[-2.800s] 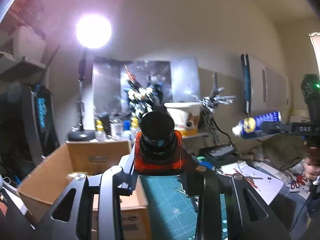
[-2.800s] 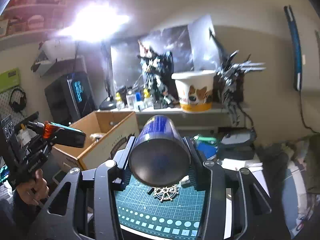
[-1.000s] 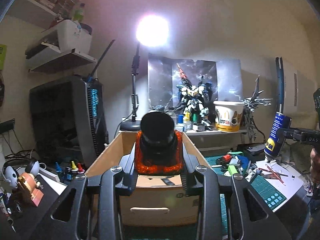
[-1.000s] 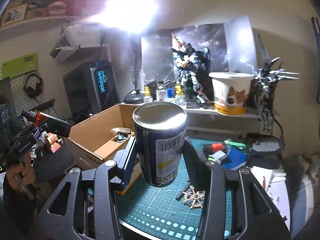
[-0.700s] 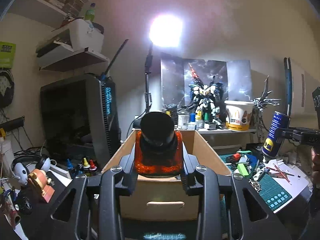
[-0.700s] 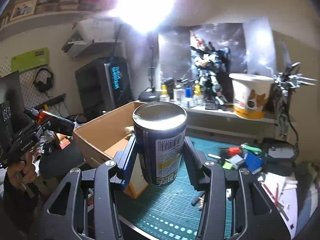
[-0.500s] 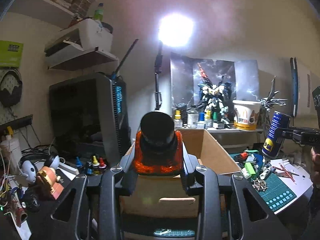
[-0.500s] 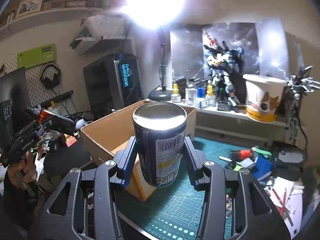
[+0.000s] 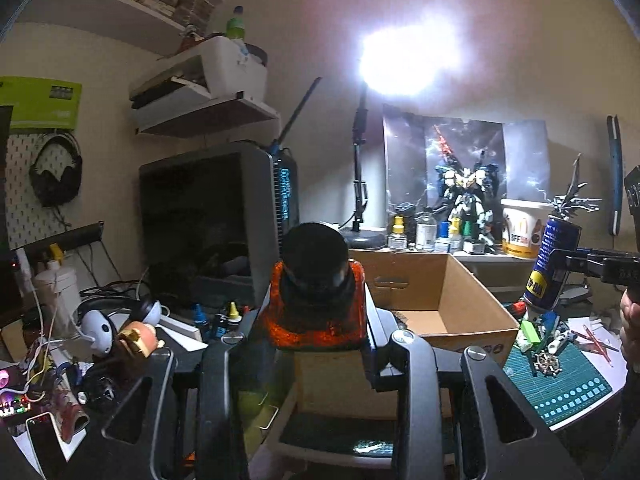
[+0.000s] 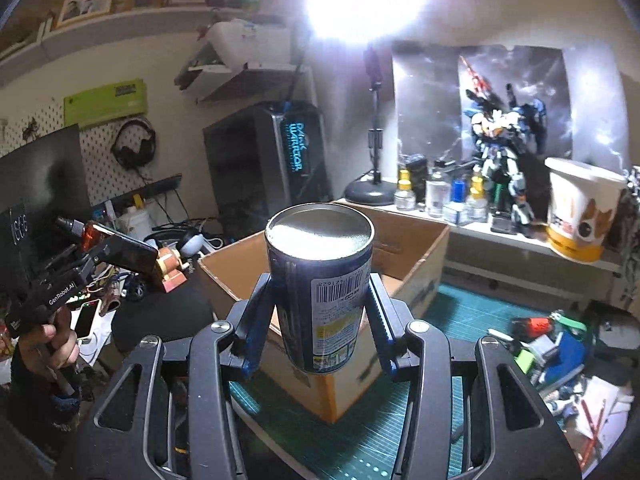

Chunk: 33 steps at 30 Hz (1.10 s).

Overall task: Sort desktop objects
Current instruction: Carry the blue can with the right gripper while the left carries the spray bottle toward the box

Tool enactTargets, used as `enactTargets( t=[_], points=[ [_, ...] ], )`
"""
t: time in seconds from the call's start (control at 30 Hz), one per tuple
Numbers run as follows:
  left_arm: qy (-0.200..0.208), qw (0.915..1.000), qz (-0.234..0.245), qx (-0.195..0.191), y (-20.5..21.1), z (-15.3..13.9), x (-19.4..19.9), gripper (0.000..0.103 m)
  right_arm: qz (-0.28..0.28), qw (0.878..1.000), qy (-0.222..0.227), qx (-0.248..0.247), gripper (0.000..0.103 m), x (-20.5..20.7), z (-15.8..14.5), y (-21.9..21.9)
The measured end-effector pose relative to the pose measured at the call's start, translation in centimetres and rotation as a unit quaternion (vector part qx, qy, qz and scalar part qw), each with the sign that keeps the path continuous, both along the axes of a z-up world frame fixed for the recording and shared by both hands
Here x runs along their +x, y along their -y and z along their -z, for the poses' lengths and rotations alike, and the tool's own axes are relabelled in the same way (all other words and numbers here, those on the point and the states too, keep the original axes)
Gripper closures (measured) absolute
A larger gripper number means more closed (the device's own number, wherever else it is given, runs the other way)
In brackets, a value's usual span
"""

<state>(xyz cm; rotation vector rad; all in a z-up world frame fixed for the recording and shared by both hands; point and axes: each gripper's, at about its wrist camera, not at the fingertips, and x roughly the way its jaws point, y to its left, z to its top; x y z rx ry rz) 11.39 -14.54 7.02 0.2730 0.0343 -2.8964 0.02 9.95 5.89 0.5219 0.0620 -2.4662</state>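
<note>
Standing roughly upright: clamped spray can [image 10: 320, 280]

— What am I holding on the right?
— A metal spray can [image 10: 320, 280], dull silvery base, glossy printed label. On my left, a translucent orange plastic piece [image 9: 316, 312] with a matt black cap.
— And the box [image 9: 440, 300]?
— Matt brown cardboard, on a smooth green cutting mat [image 10: 440, 308]

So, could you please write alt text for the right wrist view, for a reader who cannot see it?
The right gripper holds a blue spray can above an open cardboard box on a green cutting mat. At far left, the left gripper holds a small dark bottle with an orange neck over a cluttered desk.
</note>
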Motion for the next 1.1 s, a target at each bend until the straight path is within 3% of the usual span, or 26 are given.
enactTargets(
  t=[0.47,0.8,1.1],
  points=[
    [0.011,0.9999,-0.011,0.0,0.7,0.4,0.4,0.069,-0.033,0.999,0.013,-0.002,0.06,-0.7,0.5,1.6],
    [0.027,0.9995,0.014,0.008,0.2,0.3,-0.7,0.068,-0.04,0.999,0.03,-0.011,0.06,-1.8,0.9,0.9],
    [0.058,0.9968,0.054,-0.003,-0.1,-1.6,-4.1,0.068,-0.049,0.998,0.035,0.004,0.06,-3.9,-0.2,0.8]
  ],
)
